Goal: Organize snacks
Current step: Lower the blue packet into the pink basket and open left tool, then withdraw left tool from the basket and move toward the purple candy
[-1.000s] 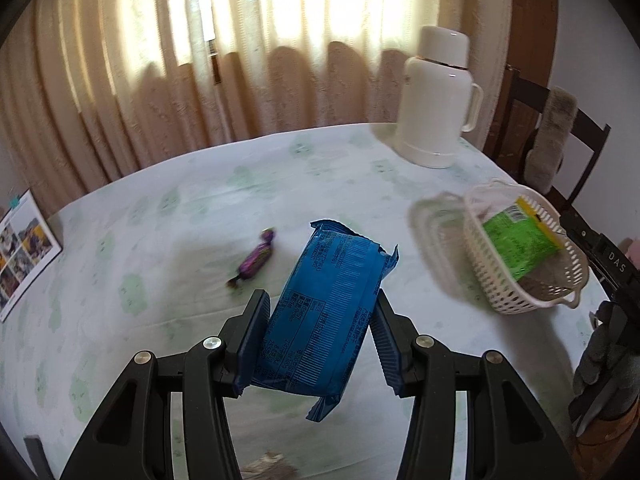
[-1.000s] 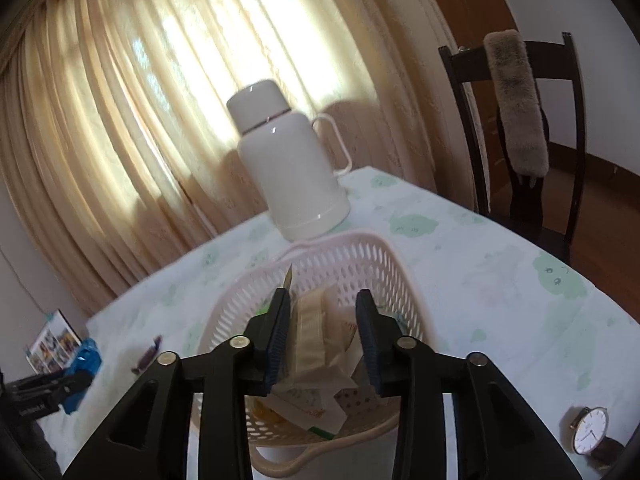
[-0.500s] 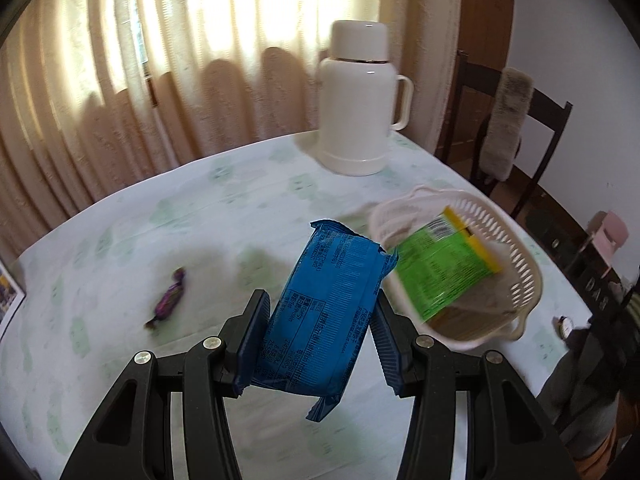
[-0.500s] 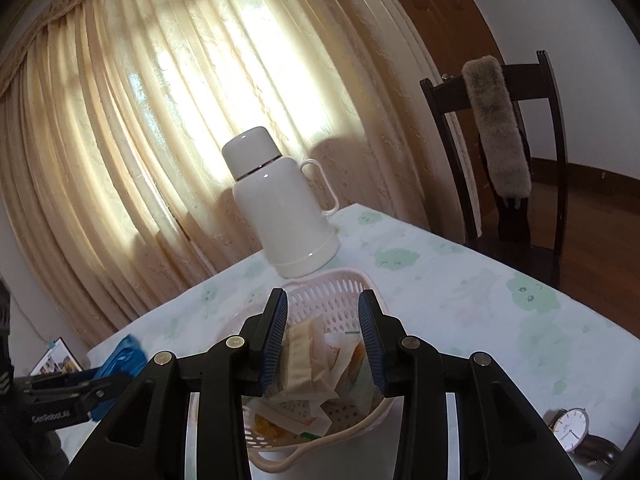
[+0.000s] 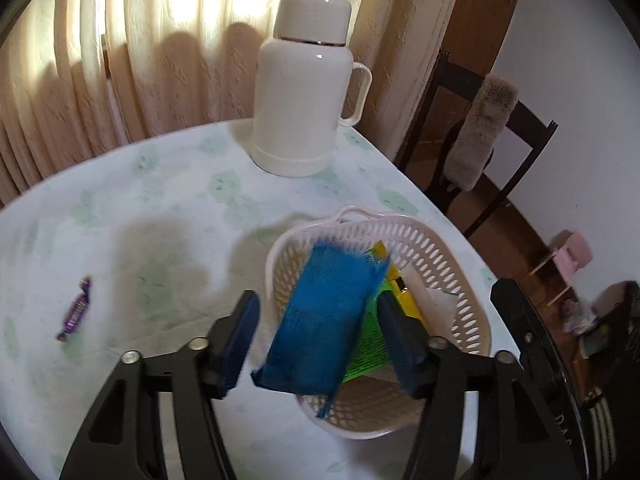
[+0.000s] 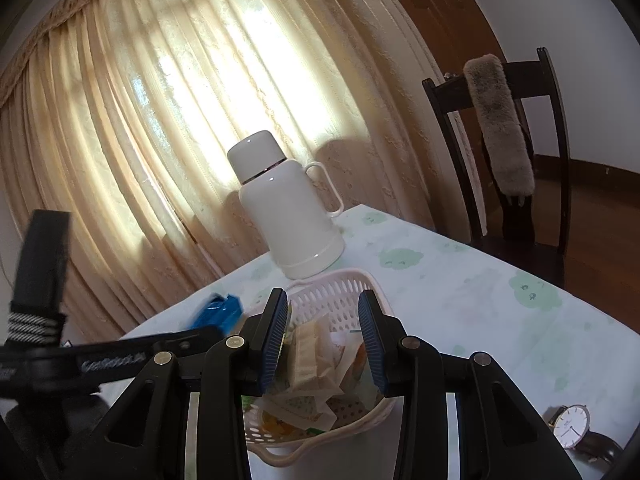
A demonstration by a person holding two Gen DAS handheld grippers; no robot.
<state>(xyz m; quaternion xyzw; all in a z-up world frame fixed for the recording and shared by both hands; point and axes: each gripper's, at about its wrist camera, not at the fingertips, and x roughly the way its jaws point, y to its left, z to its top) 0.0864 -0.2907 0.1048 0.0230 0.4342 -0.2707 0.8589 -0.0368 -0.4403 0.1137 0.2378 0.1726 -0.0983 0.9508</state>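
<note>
My left gripper (image 5: 318,330) is open, jaws spread wide over the near-left rim of the white plastic basket (image 5: 452,276). The blue snack packet (image 5: 326,316) hangs blurred between the jaws, apart from both pads, above the basket. A green and yellow packet (image 5: 394,280) lies inside the basket. A purple wrapped candy (image 5: 75,310) lies on the table at the left. My right gripper (image 6: 323,336) is open and empty above the basket (image 6: 340,292), which holds several pale packets (image 6: 310,354). The blue packet (image 6: 218,312) and the left gripper show at its left.
A white thermos jug (image 5: 306,88) stands at the back of the table (image 5: 168,200). A dark wooden chair (image 6: 512,152) with a furry cover stands at the table's right. A wristwatch (image 6: 574,428) lies near the right front edge. Curtains hang behind.
My left gripper moved right to above the basket and opened, letting go of the blue packet. My right gripper rose and drew back a little, staying open.
</note>
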